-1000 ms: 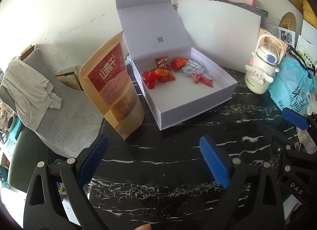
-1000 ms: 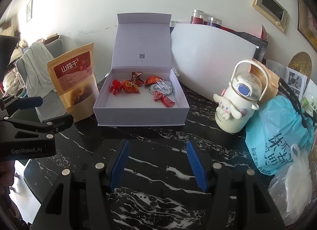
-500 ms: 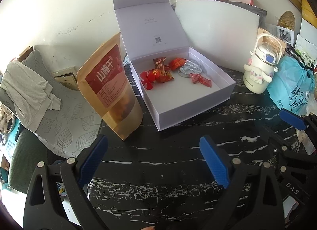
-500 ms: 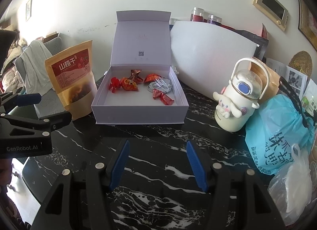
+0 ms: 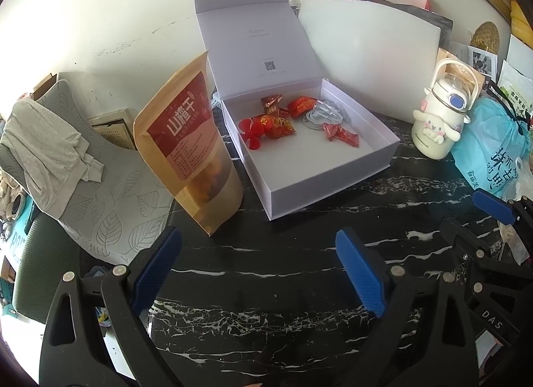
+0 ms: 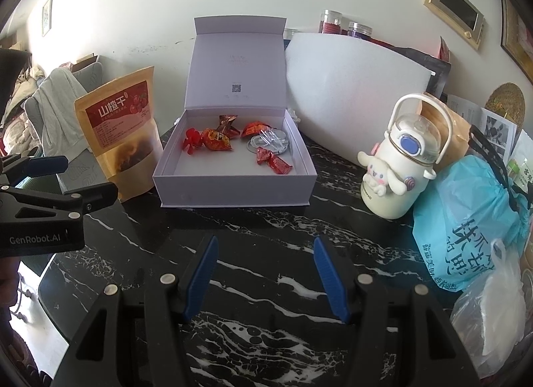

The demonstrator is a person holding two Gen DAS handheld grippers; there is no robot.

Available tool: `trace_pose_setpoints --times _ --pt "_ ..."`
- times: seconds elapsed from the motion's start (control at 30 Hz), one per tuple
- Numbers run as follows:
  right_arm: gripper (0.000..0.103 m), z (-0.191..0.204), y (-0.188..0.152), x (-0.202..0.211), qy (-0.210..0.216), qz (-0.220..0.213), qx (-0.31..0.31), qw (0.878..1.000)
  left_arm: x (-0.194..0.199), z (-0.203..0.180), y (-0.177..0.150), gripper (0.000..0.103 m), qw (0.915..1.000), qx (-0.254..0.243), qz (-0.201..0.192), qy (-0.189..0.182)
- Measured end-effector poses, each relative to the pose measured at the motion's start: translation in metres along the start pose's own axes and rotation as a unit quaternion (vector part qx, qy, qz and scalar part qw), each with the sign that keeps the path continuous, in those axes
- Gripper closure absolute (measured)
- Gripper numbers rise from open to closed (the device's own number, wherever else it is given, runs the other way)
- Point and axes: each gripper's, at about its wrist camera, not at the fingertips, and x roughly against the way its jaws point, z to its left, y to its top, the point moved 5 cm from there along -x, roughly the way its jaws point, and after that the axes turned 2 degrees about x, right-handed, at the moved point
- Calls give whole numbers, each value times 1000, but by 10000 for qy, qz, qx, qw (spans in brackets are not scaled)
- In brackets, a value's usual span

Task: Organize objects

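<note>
At left of the frame, a tan kraft snack pouch with a red label (image 6: 120, 133) is standing on the black marble tabletop (image 6: 266, 220). At centre, an open lavender gift box (image 6: 233, 167) is holding red-wrapped candies (image 6: 216, 138). At right, a white cartoon-dog bottle (image 6: 396, 170) is standing. Both tools, left tool (image 5: 260, 270) and right tool (image 6: 266, 273), are hovering with fingers spread, empty.

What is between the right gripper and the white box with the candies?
Nothing but bare black marble table. In the right wrist view, the open right gripper faces the white box with no object in between.

Glossy black marble-look table (image 6: 266, 220) under jaws; matt white card box (image 6: 233, 192) ahead; foil-wrapped sweets (image 6: 218, 138) inside; kraft-paper pouch (image 5: 190, 157) left.
</note>
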Motion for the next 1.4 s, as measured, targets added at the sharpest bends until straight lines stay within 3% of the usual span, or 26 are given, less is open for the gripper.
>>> trace_pose_setpoints --times 1.4 --pt "42 -5 13 10 -19 -49 25 10000 13 -10 10 9 9997 -220 22 -84"
